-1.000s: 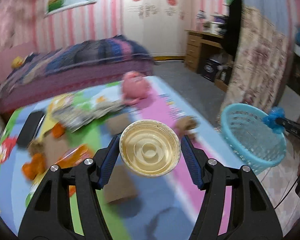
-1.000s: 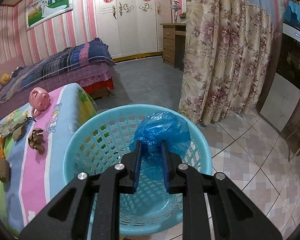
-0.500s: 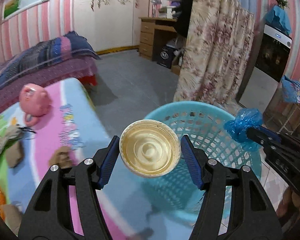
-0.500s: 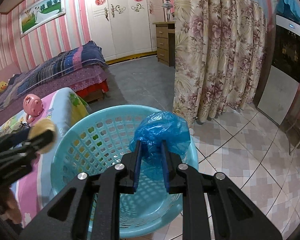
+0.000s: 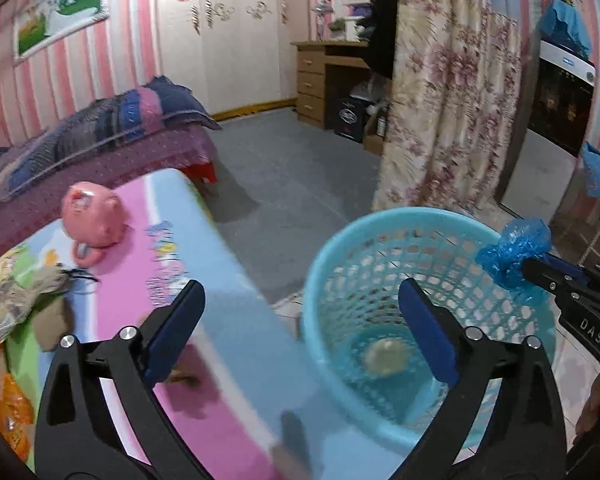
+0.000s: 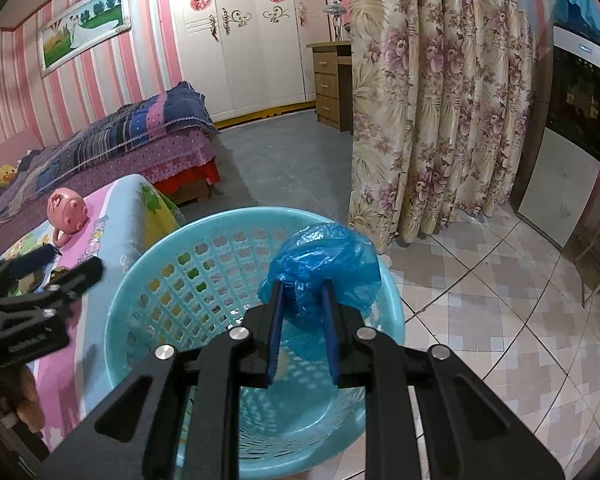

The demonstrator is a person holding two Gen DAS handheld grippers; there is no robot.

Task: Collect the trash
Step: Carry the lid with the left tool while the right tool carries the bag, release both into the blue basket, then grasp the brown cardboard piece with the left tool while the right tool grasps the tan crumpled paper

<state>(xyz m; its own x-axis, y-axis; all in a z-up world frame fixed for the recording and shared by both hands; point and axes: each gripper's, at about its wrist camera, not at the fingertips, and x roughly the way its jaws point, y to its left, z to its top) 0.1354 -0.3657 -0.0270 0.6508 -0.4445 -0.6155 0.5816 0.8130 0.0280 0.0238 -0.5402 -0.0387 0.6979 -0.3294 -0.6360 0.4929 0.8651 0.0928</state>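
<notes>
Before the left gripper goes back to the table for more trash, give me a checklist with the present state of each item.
1. Left gripper empty and open: ok, nothing between its fingers.
2. Round cup inside the blue basket: ok, it lies at the bottom, though blurred.
3. Right gripper holding the blue plastic bag: ok, fingers shut on it at the rim.
4. Basket upright and steady: ok for upright; steadiness cannot tell.
5. Trash left on the table: not ok, wrappers lie at its left side.
6. Pink toy out of the left gripper's path: cannot tell.
</notes>
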